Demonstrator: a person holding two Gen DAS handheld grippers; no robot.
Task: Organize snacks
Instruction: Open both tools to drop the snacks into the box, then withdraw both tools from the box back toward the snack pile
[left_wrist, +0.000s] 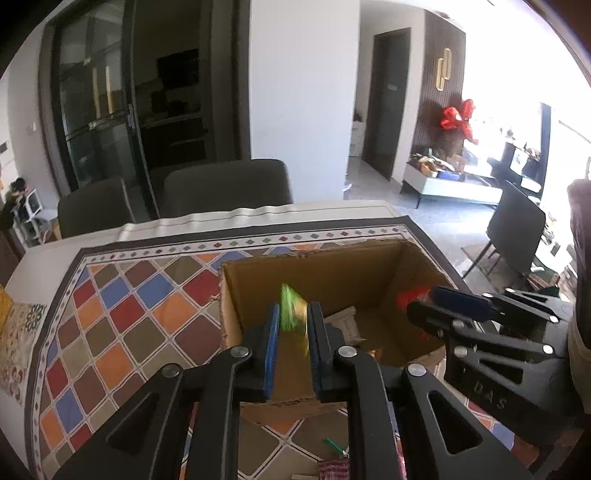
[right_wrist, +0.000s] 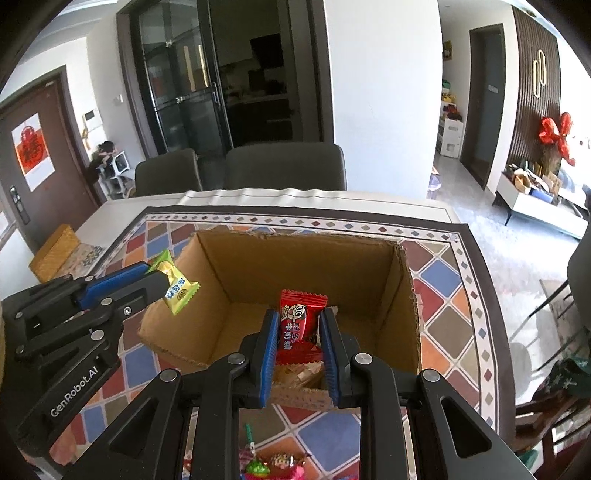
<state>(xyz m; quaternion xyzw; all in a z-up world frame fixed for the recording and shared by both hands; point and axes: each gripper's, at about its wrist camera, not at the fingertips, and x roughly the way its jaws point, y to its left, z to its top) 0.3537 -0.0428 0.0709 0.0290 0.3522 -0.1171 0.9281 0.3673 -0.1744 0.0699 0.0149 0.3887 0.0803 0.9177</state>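
Observation:
An open cardboard box (left_wrist: 280, 273) (right_wrist: 306, 258) stands on the patterned tablecloth. My left gripper (left_wrist: 292, 325) is shut on a green-yellow snack packet (left_wrist: 293, 314) and holds it over the box's near left part. In the right wrist view the same packet (right_wrist: 177, 286) sits in the left gripper (right_wrist: 157, 280) at the box's left wall. My right gripper (right_wrist: 298, 332) is shut on a red snack packet (right_wrist: 299, 317) above the box's near edge. It also shows in the left wrist view (left_wrist: 424, 306) with the red packet (left_wrist: 410, 295). Pale wrappers (left_wrist: 345, 323) lie on the box floor.
Loose sweets (right_wrist: 271, 463) lie on the tablecloth (left_wrist: 122, 306) in front of the box, under the grippers. Two grey chairs (right_wrist: 284, 166) stand at the table's far side. A yellow woven mat (right_wrist: 55, 251) lies at the table's left edge.

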